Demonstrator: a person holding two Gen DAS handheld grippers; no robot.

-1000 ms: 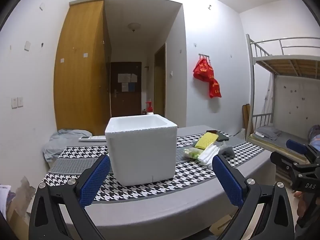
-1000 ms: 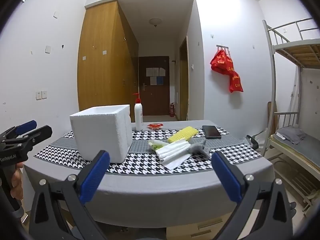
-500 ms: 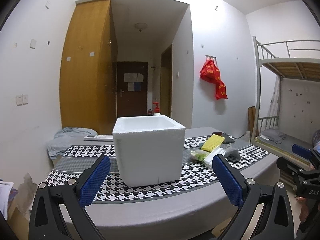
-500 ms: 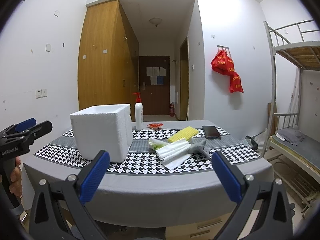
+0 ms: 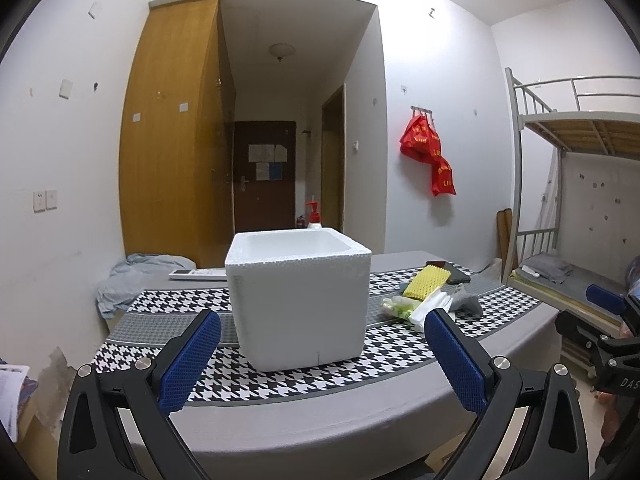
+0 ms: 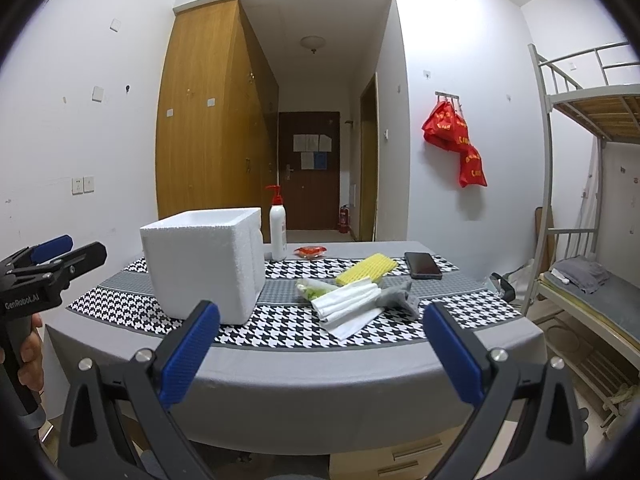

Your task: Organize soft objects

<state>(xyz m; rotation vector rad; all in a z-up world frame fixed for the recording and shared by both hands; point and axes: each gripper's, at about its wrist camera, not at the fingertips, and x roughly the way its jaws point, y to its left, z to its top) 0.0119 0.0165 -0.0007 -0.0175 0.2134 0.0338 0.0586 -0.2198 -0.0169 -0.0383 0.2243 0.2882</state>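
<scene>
On table (image 6: 472, 332), right of 1 white foam box (image 6: 204, 260): 1 yellow sponge (image 6: 366, 269), 1 white folded cloth (image 6: 348, 300), both w/ long axis running near-left to far-right; 1 grey cloth (image 6: 398, 298), 1 green-white packet (image 6: 314, 289). Left gripper (image 5: 320, 356) & right gripper (image 6: 320, 354) both spread wide, holding nothing, short of table.

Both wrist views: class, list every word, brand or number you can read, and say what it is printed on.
"GenRobot.AI": side of the left gripper, right wrist view.
"DAS": body of the right gripper, left wrist view; the rest is cut off.
Red bags: yellow lettering, too blurred to read.
Papers on the door: too small to read.
Bottle label: too small to read.
</scene>
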